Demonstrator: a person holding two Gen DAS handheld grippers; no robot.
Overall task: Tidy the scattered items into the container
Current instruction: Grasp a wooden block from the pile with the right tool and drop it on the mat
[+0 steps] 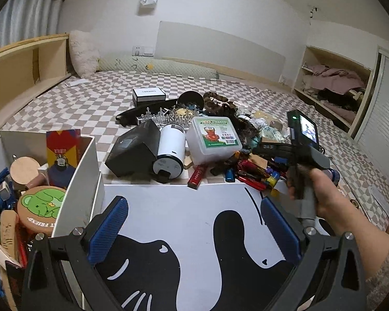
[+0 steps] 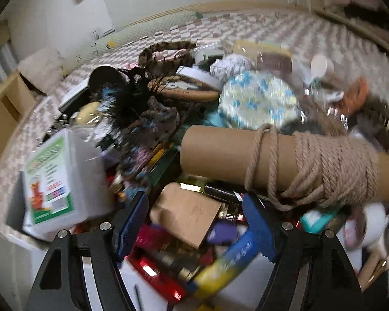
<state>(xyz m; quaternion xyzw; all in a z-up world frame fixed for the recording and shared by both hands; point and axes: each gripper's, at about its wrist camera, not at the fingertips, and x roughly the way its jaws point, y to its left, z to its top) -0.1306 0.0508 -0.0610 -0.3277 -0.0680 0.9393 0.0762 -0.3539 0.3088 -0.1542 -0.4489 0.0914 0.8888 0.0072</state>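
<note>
The left gripper (image 1: 194,229) hangs with its blue pads wide apart and nothing between them, over a white flap printed with black shapes (image 1: 184,233). Just to its left stands the white container (image 1: 77,181), already crowded: a round tin with a green bear (image 1: 40,207), a wooden lid (image 1: 24,168), a red and blue carton (image 1: 62,150).

Beyond the flap, the scattered pile sits on the checkered bed (image 1: 77,103): a black box (image 1: 134,147), a white cylinder (image 1: 169,153) lying on its side, a clear plastic box with a green label (image 1: 212,140), and a heap of lighters (image 1: 246,173) in red, blue and yellow.

The right gripper (image 2: 194,223), held in the person's hand (image 1: 321,194), points down into that heap. Its jaws stand partly apart over the lighters and a small brown cardboard piece (image 2: 186,215); the blur keeps me from telling whether the pads press on anything. Just past it lies a cardboard tube wound with rope (image 2: 285,160), and behind that a white pouch with blue spots (image 2: 256,103).
</note>
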